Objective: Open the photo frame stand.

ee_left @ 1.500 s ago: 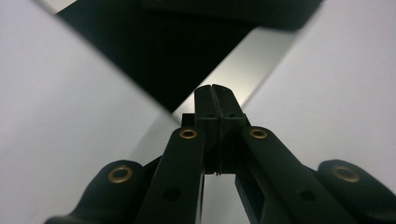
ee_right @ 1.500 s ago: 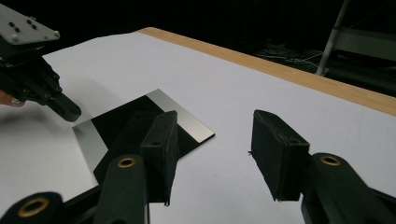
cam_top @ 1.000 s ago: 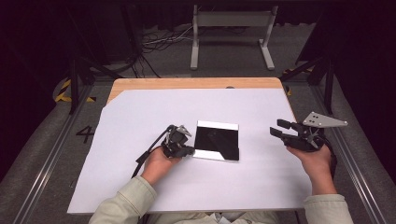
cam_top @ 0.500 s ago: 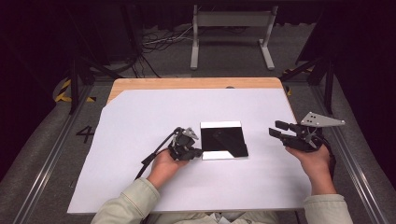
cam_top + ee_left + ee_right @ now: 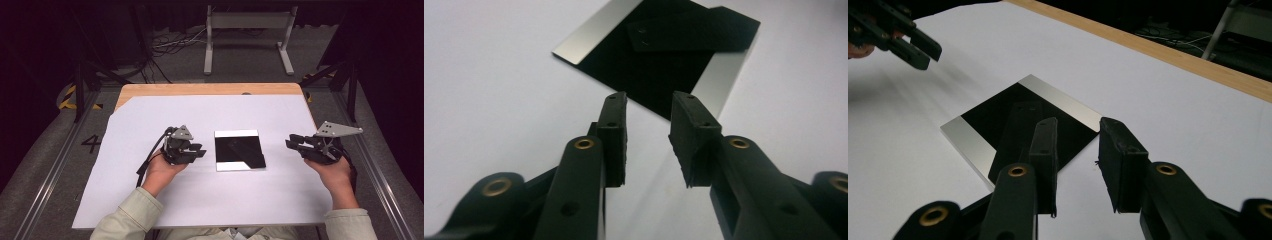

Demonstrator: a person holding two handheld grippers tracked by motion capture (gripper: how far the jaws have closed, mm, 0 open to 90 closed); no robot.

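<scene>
1. High view: mirror-like square plate lies flat mid-table on white sheet, between left gripper and right gripper. Left just beside plate's left edge, not touching; right well clear of right edge. Both empty
2. Left gripper view: jaws have just been opening, now part open, nothing between them; plate ahead, near corner just past the tips. Looks like a release or regrip. Best to come in low at an edge, since flat plate gives pads little to bite
3. Right gripper view: jaws have just been closing, gap left, holding nothing; plate ahead, left gripper beyond it
4. Containers: none on table; plate carries nothing, dark patches just reflections
</scene>
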